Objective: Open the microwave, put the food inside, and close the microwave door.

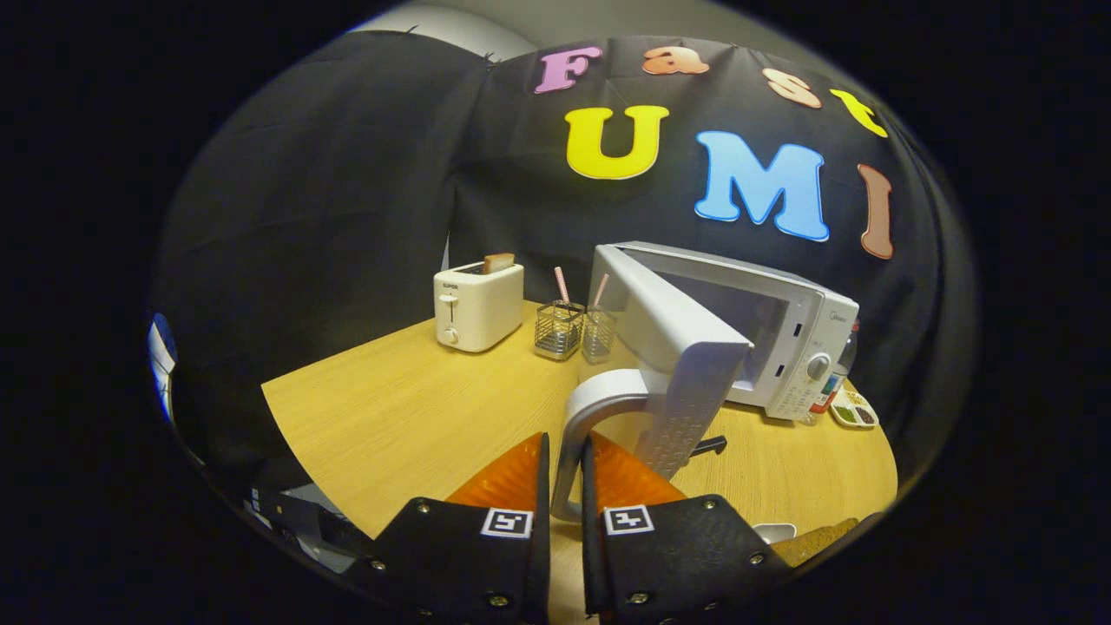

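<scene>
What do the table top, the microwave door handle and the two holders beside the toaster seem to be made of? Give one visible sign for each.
Table top: pale wood or wood-look laminate, matt, with fine straight grain lines.
Microwave door handle, clamped between the tongs: probably plastic, a smooth moulded white curve with a soft sheen.
Wire holder: thin metal bars, see-through.
Second holder: clear, glass or plastic, cannot tell which.

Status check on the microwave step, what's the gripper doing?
Gripper shut on door handle. Microwave door swung partly open. Toaster and wire holder stand beyond on the table, off the door's path.
</scene>
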### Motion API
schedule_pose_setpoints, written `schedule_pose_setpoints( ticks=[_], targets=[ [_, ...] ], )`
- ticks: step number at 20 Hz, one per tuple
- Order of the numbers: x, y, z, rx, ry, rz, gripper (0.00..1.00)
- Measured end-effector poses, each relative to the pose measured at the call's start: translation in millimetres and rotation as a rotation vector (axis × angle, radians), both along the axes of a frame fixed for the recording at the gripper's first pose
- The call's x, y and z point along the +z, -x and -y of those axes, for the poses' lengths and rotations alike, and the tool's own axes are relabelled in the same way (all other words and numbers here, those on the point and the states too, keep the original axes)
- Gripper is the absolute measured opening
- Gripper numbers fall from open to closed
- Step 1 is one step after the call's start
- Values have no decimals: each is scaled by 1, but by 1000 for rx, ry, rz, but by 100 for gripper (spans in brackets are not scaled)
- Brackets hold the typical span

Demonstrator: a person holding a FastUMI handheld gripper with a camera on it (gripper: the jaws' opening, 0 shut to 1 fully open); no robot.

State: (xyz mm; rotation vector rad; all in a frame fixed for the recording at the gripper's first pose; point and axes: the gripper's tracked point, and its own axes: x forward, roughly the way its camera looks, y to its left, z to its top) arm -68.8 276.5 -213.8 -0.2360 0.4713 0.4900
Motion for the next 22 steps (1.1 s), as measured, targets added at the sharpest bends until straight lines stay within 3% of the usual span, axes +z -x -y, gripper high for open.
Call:
schedule_pose_setpoints(
  ticks=[5, 10, 14, 17, 19, 22],
  targets=[
    [-1, 11, -5, 5, -13, -21, 16],
    [-9, 48, -50, 195, -70, -80, 22],
    [-9, 55, -82, 293, -137, -120, 26],
    [15, 74, -96, 398, -240, -144, 35],
    [37, 80, -93, 439, -313, -142, 51],
    [78, 64, -63, 417, -411, -126, 97]
  ],
)
